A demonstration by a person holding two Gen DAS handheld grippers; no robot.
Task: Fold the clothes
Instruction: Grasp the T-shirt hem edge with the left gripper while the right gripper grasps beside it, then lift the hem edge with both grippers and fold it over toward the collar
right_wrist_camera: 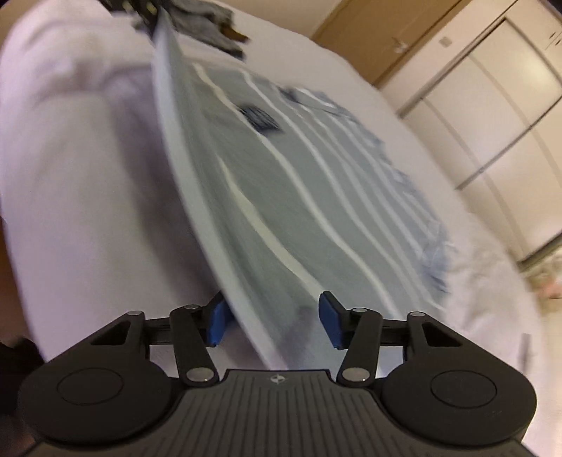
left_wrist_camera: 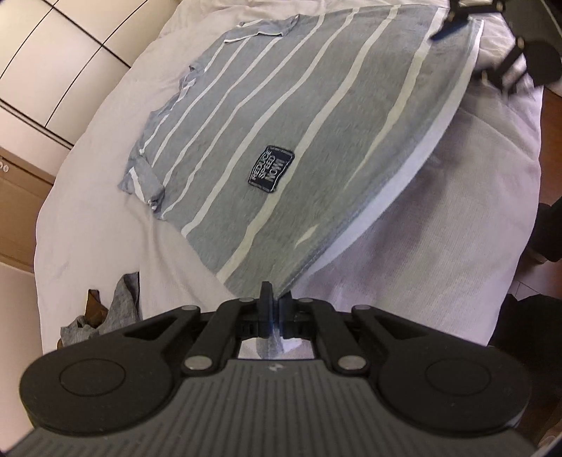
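Left gripper (left_wrist_camera: 275,302): jaws pressed together on the bottom hem corner of the grey striped T-shirt (left_wrist_camera: 281,116); a tuck of grey-and-white cloth shows behind the fingers. Right gripper (right_wrist_camera: 272,321): blue pads (right_wrist_camera: 330,321) stand apart, the opposite hem corner lies between them, no clamp on the fabric visible; the frame is motion-blurred, so contact is uncertain.

Shirt lies spread front-up on the white bed sheet (left_wrist_camera: 439,228), hem edge lifted slightly off the sheet on the near side. Dark chest patch (left_wrist_camera: 270,168) faces up. One sleeve (left_wrist_camera: 144,179) is tucked in loosely at the side; the collar (left_wrist_camera: 260,31) is at the far end.

Progress, judged: early. Body is flattened, no lengthwise or crosswise fold is in place. Left: bring hem toward collar, then halve.

A second crumpled grey garment (left_wrist_camera: 116,313) sits on the sheet near the left gripper, unfolded.

Surroundings: bed, cream wardrobe doors (right_wrist_camera: 491,105), wooden door (right_wrist_camera: 397,38).
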